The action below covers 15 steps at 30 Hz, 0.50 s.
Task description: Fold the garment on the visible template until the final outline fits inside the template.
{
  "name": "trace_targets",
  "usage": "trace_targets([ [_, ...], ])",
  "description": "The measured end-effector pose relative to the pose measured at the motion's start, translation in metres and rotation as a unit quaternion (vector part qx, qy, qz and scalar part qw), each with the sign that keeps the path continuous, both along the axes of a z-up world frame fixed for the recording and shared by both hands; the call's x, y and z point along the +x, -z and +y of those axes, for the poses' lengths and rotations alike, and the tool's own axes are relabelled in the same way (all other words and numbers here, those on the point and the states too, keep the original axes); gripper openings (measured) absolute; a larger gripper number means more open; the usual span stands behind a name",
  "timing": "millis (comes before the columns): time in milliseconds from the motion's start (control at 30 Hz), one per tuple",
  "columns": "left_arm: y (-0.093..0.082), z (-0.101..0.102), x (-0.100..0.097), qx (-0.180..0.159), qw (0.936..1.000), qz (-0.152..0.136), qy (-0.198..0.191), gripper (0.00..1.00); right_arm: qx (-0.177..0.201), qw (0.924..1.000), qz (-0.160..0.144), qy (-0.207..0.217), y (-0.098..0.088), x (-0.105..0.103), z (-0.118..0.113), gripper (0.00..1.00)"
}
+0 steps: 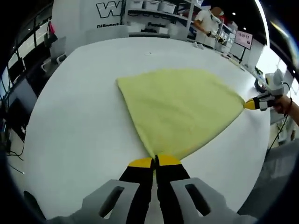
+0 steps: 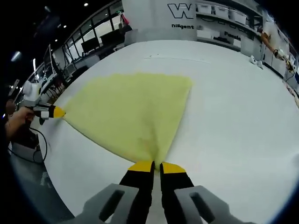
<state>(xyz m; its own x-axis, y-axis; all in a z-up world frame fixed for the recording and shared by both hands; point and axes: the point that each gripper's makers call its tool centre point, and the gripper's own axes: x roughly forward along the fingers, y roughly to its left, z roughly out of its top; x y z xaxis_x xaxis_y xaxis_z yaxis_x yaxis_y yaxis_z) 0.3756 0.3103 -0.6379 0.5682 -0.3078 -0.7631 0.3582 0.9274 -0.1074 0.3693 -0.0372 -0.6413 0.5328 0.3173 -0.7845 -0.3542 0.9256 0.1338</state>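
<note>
In the left gripper view, the left gripper (image 1: 155, 161) has its yellow-tipped jaws pinched together on one corner of the pale yellow fabric garment (image 1: 180, 106), which lies spread on the white table (image 1: 79, 121), while the right gripper (image 1: 252, 104) grips the far corner at the right edge. In the right gripper view, the right gripper (image 2: 156, 166) is clamped on the garment's (image 2: 128, 112) near corner, and the left gripper (image 2: 55, 112), small and seemingly closed, holds the opposite corner at the table's (image 2: 233, 107) edge.
</note>
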Motion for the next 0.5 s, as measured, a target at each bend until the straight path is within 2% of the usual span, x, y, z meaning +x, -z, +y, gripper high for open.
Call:
trace_targets([
  [500, 0.000, 0.005, -0.015, 0.006, 1.0000, -0.001, 0.003, 0.01, 0.002, 1.0000, 0.005, -0.005, 0.001, -0.017, 0.004, 0.00],
])
